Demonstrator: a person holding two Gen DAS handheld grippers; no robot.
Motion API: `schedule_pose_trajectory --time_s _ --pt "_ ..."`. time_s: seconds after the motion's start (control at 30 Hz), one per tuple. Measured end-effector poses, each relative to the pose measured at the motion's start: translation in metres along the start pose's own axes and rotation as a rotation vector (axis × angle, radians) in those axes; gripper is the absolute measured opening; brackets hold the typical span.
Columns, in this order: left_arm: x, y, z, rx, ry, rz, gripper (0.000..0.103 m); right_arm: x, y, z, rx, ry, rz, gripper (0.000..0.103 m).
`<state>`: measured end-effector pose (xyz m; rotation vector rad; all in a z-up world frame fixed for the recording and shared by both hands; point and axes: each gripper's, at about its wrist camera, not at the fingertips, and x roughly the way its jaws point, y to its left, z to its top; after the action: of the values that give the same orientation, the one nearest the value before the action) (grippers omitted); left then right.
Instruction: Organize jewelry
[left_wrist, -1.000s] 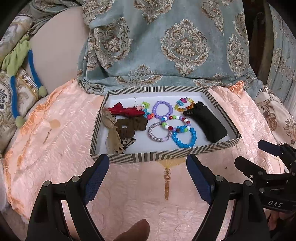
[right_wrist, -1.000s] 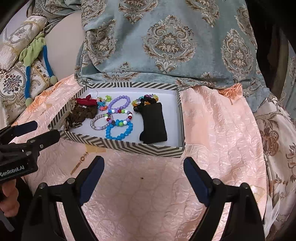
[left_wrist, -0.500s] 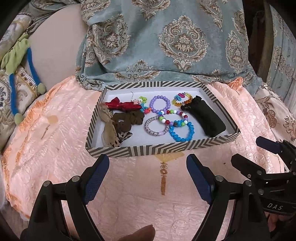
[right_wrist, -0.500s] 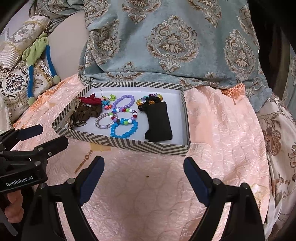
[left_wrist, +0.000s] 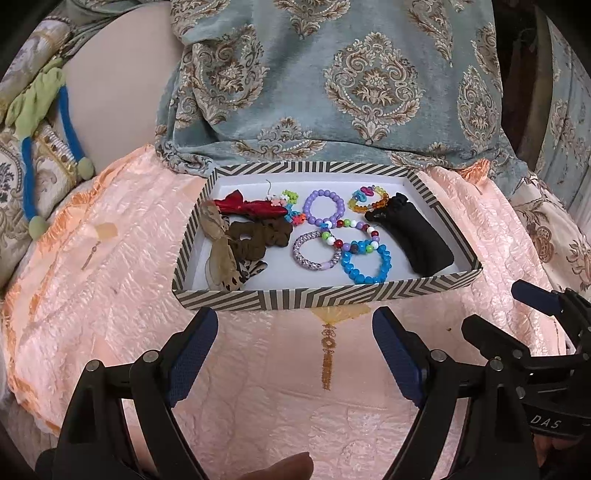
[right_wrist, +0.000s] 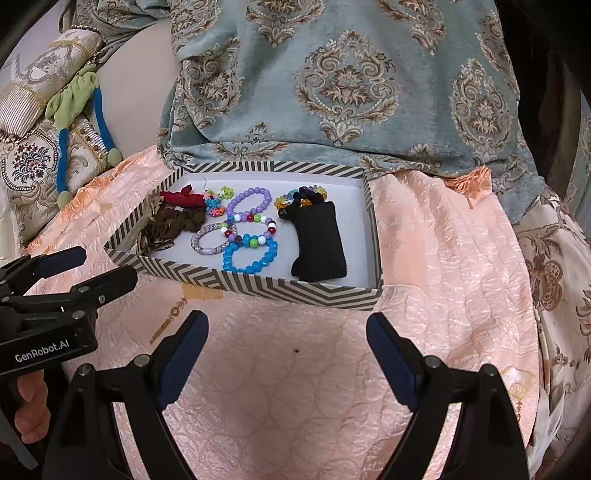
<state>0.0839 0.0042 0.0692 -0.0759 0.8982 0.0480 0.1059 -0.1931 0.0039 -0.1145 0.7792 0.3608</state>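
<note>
The left hand-held gripper (right_wrist: 92, 266), lettered "GenRobot.AI", and the right hand-held gripper (left_wrist: 517, 314), lettered "DAS", both hover with jaws apart, holding nothing, over the peach quilted bedspread (left_wrist: 110, 277). Between and beyond them sits the shallow chevron-striped cardboard box (left_wrist: 314, 297). It holds two scrunchies, red (left_wrist: 247, 206) and brown (left_wrist: 258, 236), five beaded bracelets including a blue one (left_wrist: 365, 260), and one black cloth pouch (left_wrist: 413, 236).

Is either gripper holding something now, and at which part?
Nothing is held. The left gripper and right gripper are both open, short of the striped box.
</note>
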Motion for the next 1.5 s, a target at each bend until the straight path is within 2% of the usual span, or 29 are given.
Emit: schedule_pose_trajectory --time_s 0.23,0.5,1.5 --pt "0.001 0.0 0.0 0.004 0.006 0.003 0.072 -0.002 0.001 0.001 0.0 -0.009 0.005 0.09" --pt "0.001 0.001 0.0 0.002 0.005 0.003 0.072 -0.011 0.0 0.005 0.012 -0.063 0.019 0.09" --pt "0.002 0.0 -0.001 -0.002 0.005 -0.004 0.072 -0.01 0.003 0.004 -0.004 -0.057 0.011 0.09"
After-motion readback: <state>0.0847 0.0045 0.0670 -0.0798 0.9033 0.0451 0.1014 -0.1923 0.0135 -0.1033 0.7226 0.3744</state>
